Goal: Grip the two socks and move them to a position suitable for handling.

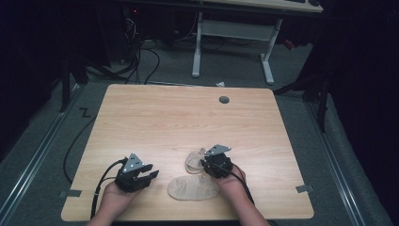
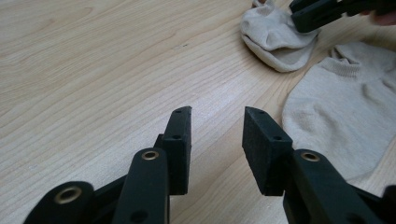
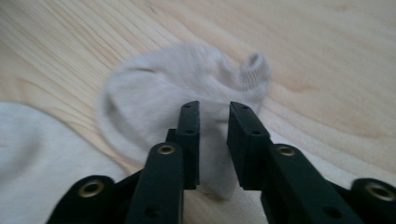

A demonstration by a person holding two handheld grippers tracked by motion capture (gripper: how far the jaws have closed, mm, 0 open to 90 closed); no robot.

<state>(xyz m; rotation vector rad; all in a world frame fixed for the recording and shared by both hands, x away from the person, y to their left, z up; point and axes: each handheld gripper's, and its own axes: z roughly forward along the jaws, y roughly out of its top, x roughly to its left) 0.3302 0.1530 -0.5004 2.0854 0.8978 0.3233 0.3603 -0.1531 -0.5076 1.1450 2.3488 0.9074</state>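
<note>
Two beige ankle socks lie on the wooden table near its front edge. One sock lies flat. The other, bunched sock sits just behind it. My right gripper hovers low over the bunched sock, jaws apart, with the fabric showing in the gap and no pad pressing it. In the left gripper view the right gripper reaches that sock from the right. My left gripper stands open over bare wood, left of the flat sock.
A round cable hole sits at the table's far side. Beyond the table, cables lie on the floor beside a white desk frame. Tape tabs mark the front corners.
</note>
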